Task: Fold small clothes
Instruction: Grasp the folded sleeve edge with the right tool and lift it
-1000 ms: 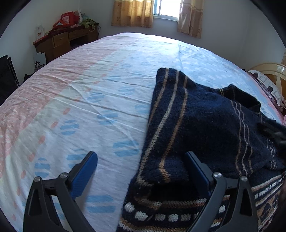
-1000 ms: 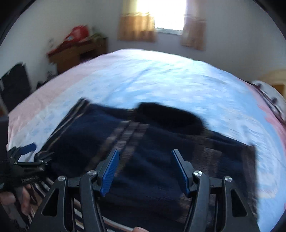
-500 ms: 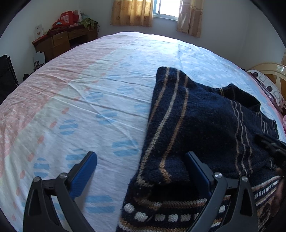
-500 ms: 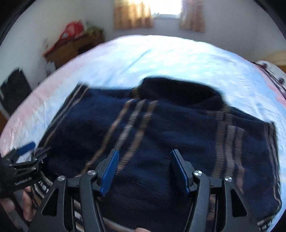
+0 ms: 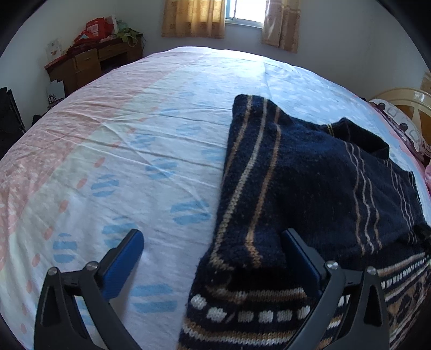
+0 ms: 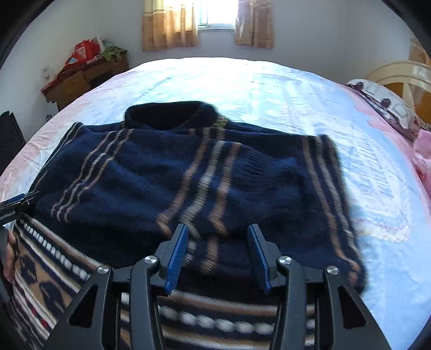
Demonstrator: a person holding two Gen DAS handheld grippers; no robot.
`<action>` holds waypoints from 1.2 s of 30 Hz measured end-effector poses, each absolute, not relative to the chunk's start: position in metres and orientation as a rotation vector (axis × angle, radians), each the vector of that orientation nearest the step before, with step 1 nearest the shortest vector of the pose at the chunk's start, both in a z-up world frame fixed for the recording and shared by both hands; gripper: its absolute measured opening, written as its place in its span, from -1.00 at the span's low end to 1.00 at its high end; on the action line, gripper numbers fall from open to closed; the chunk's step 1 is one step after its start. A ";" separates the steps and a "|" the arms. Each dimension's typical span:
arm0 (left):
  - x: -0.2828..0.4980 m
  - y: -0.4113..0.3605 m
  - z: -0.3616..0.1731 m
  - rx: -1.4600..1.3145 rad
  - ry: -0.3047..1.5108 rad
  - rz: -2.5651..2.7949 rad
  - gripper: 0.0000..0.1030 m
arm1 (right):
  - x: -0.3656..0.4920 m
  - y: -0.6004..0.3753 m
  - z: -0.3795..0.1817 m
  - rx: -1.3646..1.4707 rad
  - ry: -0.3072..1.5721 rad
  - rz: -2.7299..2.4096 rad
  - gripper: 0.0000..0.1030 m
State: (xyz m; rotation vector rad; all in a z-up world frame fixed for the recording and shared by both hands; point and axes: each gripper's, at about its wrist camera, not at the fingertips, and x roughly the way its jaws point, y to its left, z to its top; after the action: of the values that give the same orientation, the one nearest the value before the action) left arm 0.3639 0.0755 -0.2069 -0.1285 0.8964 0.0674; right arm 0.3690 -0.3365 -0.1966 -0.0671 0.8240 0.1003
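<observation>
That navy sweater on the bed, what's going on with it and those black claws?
A person is folding a navy striped knit sweater on a bed, using a hand-held claw in each hand. The sleeves already lie folded in over the body. The left claw is open over the sweater's left edge, and the right claw is open over a folded sleeve cuff near the patterned hem. Neither is gripping the knit at this moment.

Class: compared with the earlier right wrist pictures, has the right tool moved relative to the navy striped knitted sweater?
Yes. The right tool has advanced over the navy striped knitted sweater, towards the curtained window.
</observation>
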 end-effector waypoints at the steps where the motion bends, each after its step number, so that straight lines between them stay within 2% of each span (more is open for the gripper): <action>1: 0.363 0.075 -0.207 -0.130 0.896 0.064 1.00 | 0.364 -0.352 -0.194 -0.036 0.805 0.082 -0.10; 4: 0.361 0.076 -0.207 -0.137 0.893 0.061 1.00 | 0.349 -0.392 -0.192 0.029 0.794 0.024 -0.11; 7: 0.361 0.074 -0.206 -0.130 0.890 0.067 1.00 | 0.349 -0.402 -0.206 -0.001 0.867 0.047 -0.24; 9: 0.361 0.074 -0.206 -0.134 0.891 0.065 1.00 | 0.346 -0.400 -0.203 -0.017 0.863 0.065 -0.24; 13: 0.358 0.072 -0.205 -0.131 0.885 0.072 1.00 | 0.355 -0.400 -0.177 0.025 0.771 0.115 -0.24; 18: 0.356 0.071 -0.204 -0.130 0.882 0.077 1.00 | 0.434 -0.409 -0.157 0.091 0.778 0.083 -0.24; 25: 0.357 0.072 -0.205 -0.129 0.889 0.081 1.00 | 0.516 -0.435 -0.207 0.254 0.962 0.055 -0.24; 28: 0.359 0.072 -0.205 -0.127 0.890 0.083 1.00 | 0.510 -0.434 -0.203 0.246 0.943 0.051 -0.24; 36: 0.358 0.068 -0.194 -0.111 0.921 0.065 1.00 | 0.424 -0.381 -0.177 -0.053 0.845 0.040 -0.24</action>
State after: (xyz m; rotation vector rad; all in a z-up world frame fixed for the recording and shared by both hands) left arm 0.3575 0.0683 -0.1942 -0.1107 0.9206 0.0651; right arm 0.4239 -0.3807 -0.1774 -0.0528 0.8449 0.0404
